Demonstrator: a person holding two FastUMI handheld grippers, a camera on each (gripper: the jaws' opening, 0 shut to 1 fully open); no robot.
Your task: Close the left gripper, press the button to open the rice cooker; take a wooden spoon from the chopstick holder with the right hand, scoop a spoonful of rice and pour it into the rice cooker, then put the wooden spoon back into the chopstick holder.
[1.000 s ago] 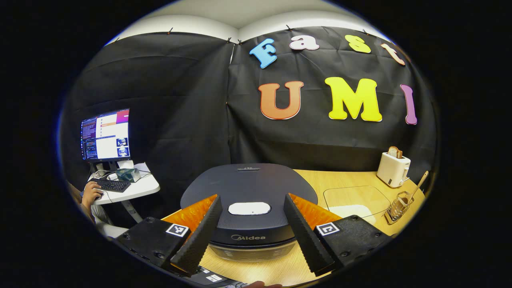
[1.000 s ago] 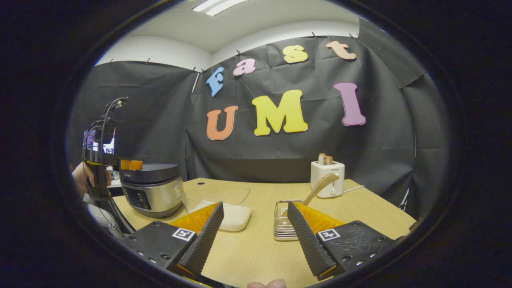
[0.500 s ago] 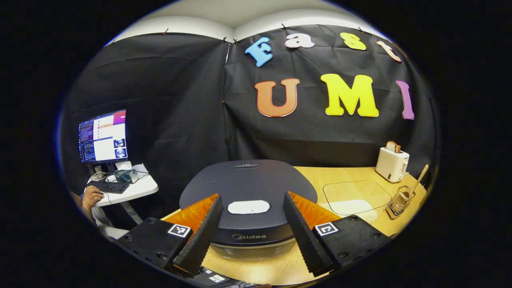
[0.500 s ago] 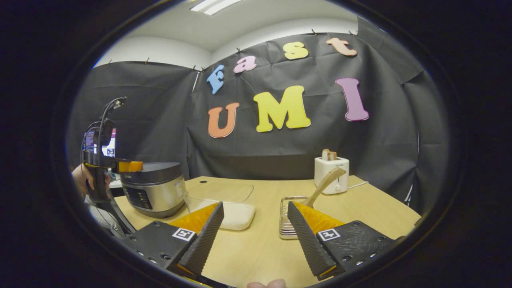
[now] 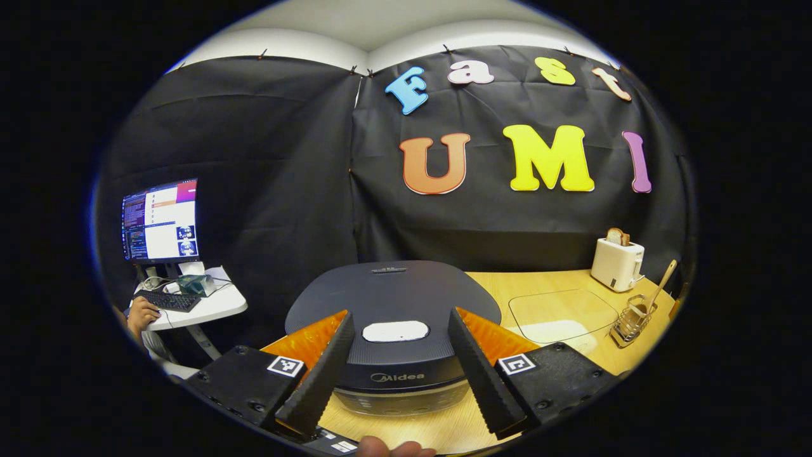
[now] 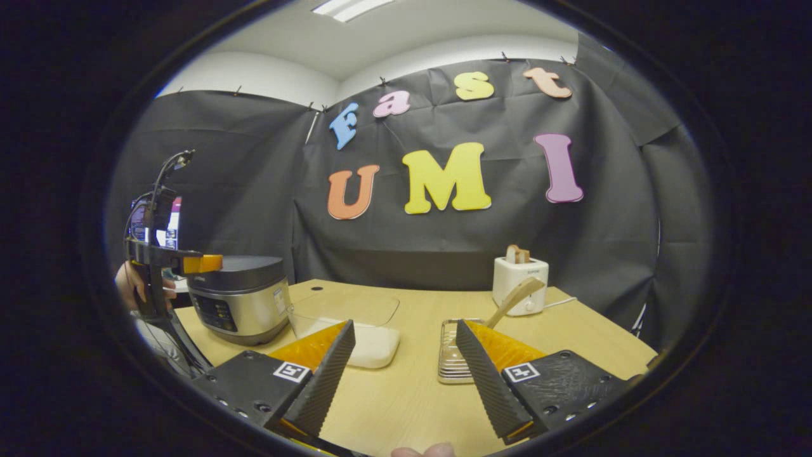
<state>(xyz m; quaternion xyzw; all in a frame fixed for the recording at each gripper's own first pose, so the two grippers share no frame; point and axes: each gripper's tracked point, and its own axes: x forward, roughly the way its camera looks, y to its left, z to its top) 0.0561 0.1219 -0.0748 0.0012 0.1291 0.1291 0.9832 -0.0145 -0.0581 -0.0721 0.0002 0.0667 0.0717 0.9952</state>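
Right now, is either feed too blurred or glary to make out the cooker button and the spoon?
Left gripper view: sharp; the white oval button on the dark rice cooker lid is crisp, without glare, though fisheye bends the edges. Right gripper view: the wooden spoon in the wire chopstick holder is clear, evenly lit.

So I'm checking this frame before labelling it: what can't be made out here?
- Wooden spoon bowl: hidden inside the chopstick holder, partly behind the right hand-held gripper, right gripper view.
- Rice cooker front panel: cut off by the left hand-held gripper, left gripper view.
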